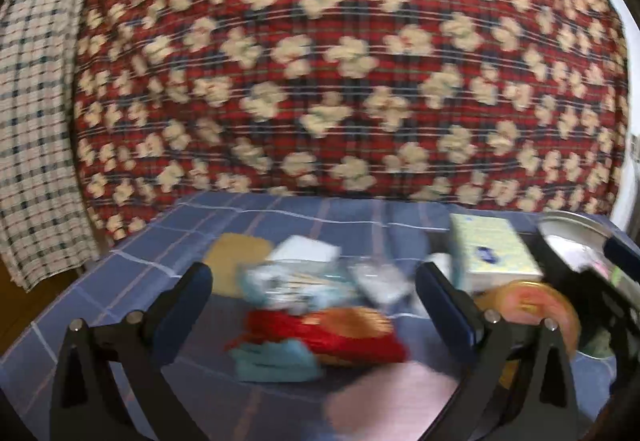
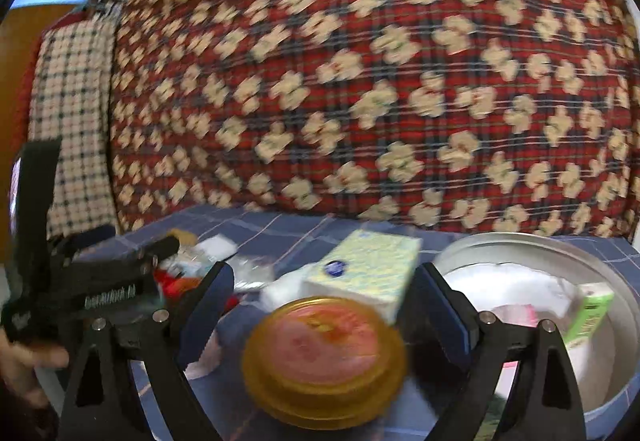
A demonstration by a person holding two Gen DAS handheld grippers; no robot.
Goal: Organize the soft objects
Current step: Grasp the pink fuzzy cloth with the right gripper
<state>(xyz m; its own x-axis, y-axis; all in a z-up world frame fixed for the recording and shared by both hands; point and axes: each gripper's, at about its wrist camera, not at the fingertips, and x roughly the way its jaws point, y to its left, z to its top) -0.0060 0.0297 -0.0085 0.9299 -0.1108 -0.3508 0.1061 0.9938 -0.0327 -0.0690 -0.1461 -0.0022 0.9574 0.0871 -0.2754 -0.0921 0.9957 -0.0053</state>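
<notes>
Both pairs of tongs are held apart, nothing clamped. The left tongs (image 1: 312,305) are poised low in the frame over a blurred pile: a red pouch (image 1: 344,337) and a teal cloth (image 1: 276,361) on the table (image 1: 120,281). The right tongs (image 2: 324,305) frame an amber lid (image 2: 324,357), with the metal bowl (image 2: 520,245) at lower right. One soft thing is best singled out, pinched at a thick fold, and lifted clear before being carried to the bowl.

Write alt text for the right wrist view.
Open right gripper hovers over a round amber lidded container on a blue plaid cloth. Beyond it lies a tissue pack; a metal basin sits right.
</notes>
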